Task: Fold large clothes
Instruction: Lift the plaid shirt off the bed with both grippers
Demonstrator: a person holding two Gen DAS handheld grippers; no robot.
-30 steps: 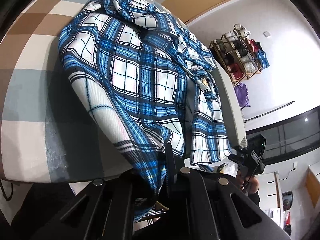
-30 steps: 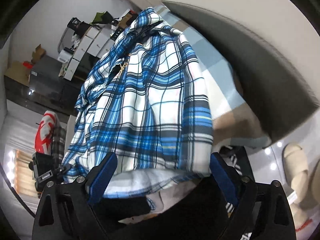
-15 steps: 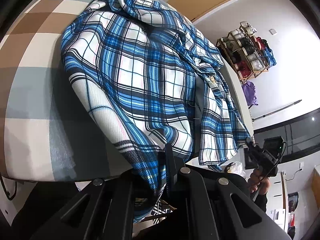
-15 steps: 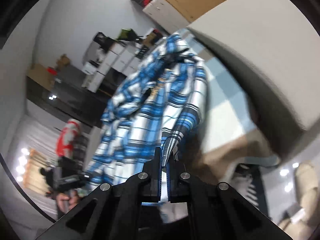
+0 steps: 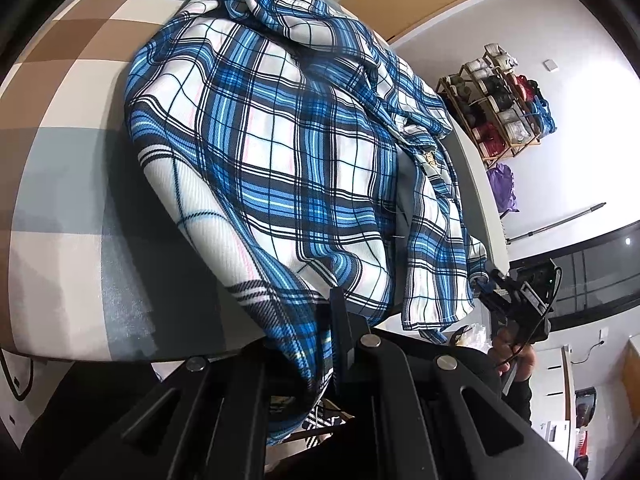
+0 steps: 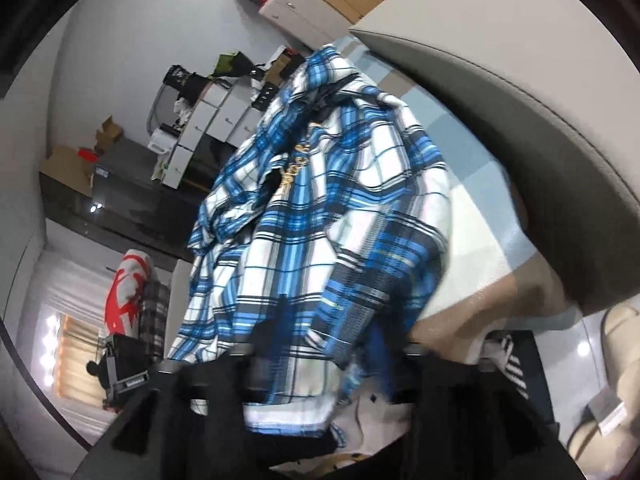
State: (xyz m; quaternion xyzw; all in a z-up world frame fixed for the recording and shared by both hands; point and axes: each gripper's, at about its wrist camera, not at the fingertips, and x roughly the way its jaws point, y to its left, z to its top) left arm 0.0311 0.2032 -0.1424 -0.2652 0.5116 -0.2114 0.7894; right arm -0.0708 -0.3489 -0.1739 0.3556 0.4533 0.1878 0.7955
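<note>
A large blue-and-white plaid shirt [image 5: 288, 152] lies crumpled on a bed with a brown, grey and white checked sheet [image 5: 60, 168]. My left gripper [image 5: 336, 312] is shut on the shirt's near hem, which hangs down over the bed's edge. In the right wrist view the shirt [image 6: 328, 200] drapes down between the fingers of my right gripper [image 6: 328, 340]. Its jaws are opening, and the cloth lies loose between them without being pinched. The right gripper [image 5: 516, 300] also shows in the left wrist view at the shirt's far corner, held by a hand.
A beige padded headboard [image 6: 520, 120] rises at the right of the bed. A wooden shelf of rolls and bags [image 5: 504, 96] stands against the wall. White drawers [image 6: 208, 128] and boxes line the far wall. A slipper [image 6: 624, 340] lies on the floor.
The right gripper stood wide open around the hem, then clamped shut on the shirt's edge, and now its jaws have parted again. The left gripper kept its hold without moving.
</note>
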